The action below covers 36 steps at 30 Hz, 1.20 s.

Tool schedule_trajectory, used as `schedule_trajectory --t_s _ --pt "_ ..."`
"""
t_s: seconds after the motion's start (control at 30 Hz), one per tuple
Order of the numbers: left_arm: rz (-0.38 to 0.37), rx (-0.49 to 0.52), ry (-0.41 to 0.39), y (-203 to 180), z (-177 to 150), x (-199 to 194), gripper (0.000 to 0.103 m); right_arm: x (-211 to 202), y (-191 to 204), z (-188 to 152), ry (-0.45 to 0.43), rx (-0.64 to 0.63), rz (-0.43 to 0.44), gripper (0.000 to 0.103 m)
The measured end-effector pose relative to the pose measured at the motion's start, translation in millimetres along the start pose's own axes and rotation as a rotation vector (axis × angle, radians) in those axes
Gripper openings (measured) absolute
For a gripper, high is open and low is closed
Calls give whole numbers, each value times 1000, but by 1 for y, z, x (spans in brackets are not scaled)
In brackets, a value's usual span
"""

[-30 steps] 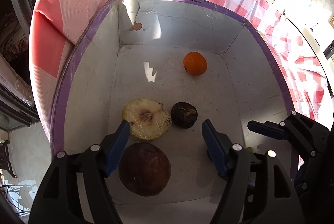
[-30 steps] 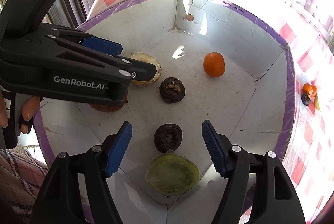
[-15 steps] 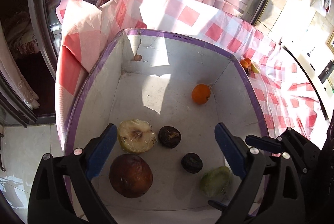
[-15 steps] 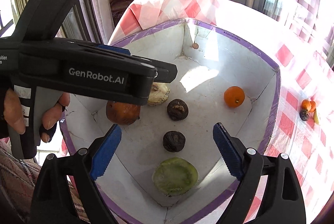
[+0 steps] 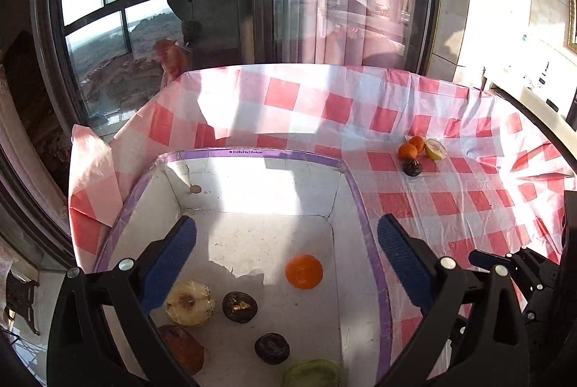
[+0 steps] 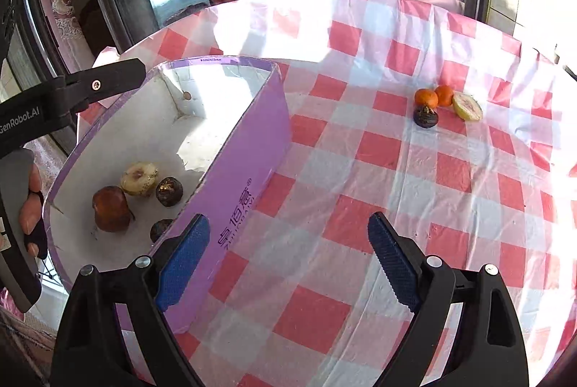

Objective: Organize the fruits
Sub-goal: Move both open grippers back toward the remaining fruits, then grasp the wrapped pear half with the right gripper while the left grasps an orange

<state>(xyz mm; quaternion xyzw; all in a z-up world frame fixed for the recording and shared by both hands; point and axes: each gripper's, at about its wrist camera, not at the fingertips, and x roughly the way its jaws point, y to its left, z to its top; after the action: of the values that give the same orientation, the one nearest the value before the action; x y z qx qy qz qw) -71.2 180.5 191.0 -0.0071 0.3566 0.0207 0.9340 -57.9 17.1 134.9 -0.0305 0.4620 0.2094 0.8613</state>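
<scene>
A purple-rimmed white box (image 5: 364, 228) holds an orange (image 5: 304, 271), a pale cut fruit (image 5: 189, 302), two dark round fruits (image 5: 239, 306), a brown fruit (image 5: 182, 349) and a green cut fruit (image 5: 312, 373). My left gripper (image 5: 286, 260) is open and empty above the box. My right gripper (image 6: 286, 257) is open and empty, over the box's near wall (image 6: 238, 185) and the cloth. On the cloth lie two oranges (image 6: 426, 97), a dark fruit (image 6: 425, 115) and a pale cut fruit (image 6: 467, 106).
The table has a red-and-white checked cloth (image 6: 396, 170). Windows (image 5: 126, 8) stand behind it. The left gripper's body and the holding hand (image 6: 30, 206) show at the left of the right wrist view.
Both grippers have risen and pulled back from inside the box. The right one has swung right toward the cloth; the fruit group on the cloth has come into view. Both jaws have opened wider.
</scene>
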Motion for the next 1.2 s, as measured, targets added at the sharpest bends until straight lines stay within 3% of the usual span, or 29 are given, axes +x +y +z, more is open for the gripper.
schedule_trajectory --t_s 0.13,0.33,0.5,0.6,0.9,1.2 --pt "-58 89 33 -53 0 19 101 17 -45 -17 95 49 -82 86" --pt "-158 205 194 -130 -24 64 101 32 -102 -42 180 70 -158 86" --pt "-205 200 333 -174 -44 109 101 47 -151 -49 202 102 -216 86" --pt "-176 167 388 -189 -49 141 101 58 -180 -43 191 125 -238 86" --pt "-52 141 417 -198 -26 222 101 99 -242 13 104 104 -215 86" --pt "-12 103 340 -213 19 286 100 139 -273 67 51 81 -213 87"
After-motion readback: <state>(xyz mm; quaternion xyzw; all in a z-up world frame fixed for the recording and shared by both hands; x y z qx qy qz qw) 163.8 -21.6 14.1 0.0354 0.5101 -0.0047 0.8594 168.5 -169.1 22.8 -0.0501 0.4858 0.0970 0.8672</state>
